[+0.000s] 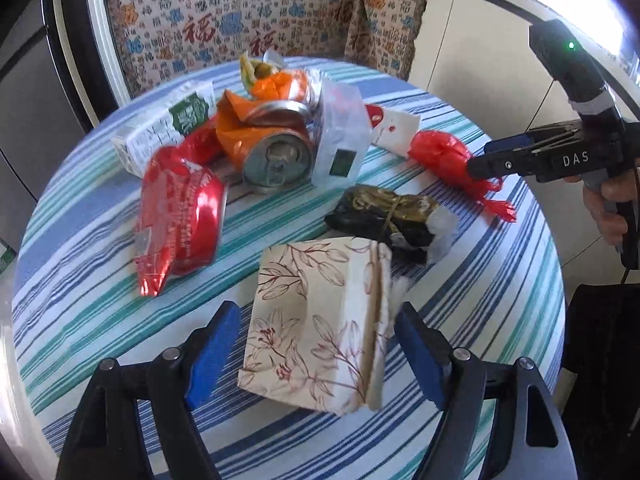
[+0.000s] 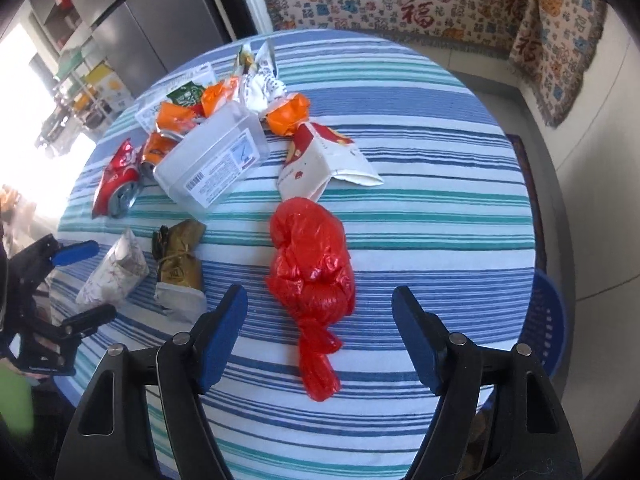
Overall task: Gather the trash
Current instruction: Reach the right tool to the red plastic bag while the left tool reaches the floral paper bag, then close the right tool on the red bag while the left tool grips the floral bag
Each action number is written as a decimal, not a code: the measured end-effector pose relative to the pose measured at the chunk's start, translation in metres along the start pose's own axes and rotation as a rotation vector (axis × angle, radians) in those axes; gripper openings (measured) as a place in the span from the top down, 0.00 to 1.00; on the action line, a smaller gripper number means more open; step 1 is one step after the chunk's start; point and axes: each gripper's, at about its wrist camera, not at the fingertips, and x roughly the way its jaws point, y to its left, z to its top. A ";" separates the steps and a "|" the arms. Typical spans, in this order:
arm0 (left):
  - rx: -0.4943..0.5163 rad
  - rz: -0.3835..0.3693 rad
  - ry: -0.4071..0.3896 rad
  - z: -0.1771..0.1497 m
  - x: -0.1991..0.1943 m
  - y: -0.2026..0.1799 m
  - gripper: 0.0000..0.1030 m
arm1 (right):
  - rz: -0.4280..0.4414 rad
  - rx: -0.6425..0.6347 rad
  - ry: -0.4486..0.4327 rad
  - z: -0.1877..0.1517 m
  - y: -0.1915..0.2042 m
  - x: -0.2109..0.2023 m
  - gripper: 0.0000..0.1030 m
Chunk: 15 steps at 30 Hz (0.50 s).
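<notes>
red knotted bag (image 2: 310, 264) between spread fingers (image 2: 218, 344), untouched, mid-table

The letters "DAS" stand in pale print on the black body of the right tool (image 1: 486, 168). The large red character 福 repeats across the patterned cloth (image 1: 224, 12) behind the tabletop's far edge. Print on the cartons and cans is too blurred to read.
</notes>
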 end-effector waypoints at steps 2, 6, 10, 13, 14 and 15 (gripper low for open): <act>-0.007 -0.003 0.021 0.001 0.007 0.003 0.22 | -0.015 -0.003 0.021 0.007 0.003 0.009 0.26; -0.034 -0.025 0.031 0.002 0.010 0.008 0.22 | -0.032 -0.022 0.043 0.017 0.007 0.020 0.29; -0.030 -0.011 -0.010 -0.001 -0.002 0.006 0.35 | 0.001 -0.039 0.060 0.015 0.007 0.022 0.57; -0.031 0.016 -0.037 -0.006 -0.013 0.002 0.35 | -0.012 -0.037 0.024 0.007 0.006 0.011 0.58; -0.032 0.023 -0.048 -0.007 -0.017 0.000 0.35 | -0.004 -0.027 0.006 0.004 0.005 0.004 0.58; -0.032 0.027 -0.060 -0.007 -0.022 -0.003 0.35 | 0.007 -0.016 -0.009 0.003 0.002 -0.001 0.58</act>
